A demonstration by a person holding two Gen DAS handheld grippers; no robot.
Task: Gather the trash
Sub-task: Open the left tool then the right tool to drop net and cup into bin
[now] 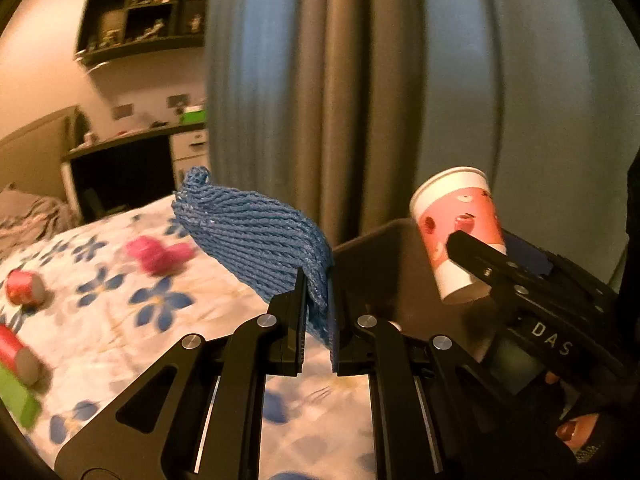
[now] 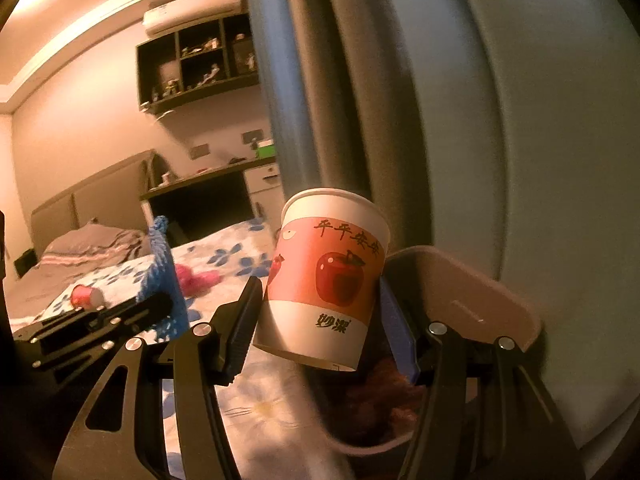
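My left gripper [image 1: 318, 304] is shut on a blue knitted net [image 1: 256, 236] and holds it up over the bed; the net also shows in the right wrist view [image 2: 164, 264]. My right gripper [image 2: 316, 312] is shut on a pink and white paper cup with an apple print [image 2: 324, 288], held over a brown bin [image 2: 480, 300]. The cup [image 1: 460, 232] and the right gripper's finger [image 1: 480, 260] also show in the left wrist view, above the bin [image 1: 384, 268].
The bed has a floral sheet [image 1: 120, 308]. On it lie a pink net [image 1: 160, 256], a red cup [image 1: 24, 286], a red tube [image 1: 16, 356] and a green item [image 1: 16, 400]. Blue-grey curtains [image 1: 360, 100] hang behind the bin. A desk [image 2: 200, 188] stands at the far wall.
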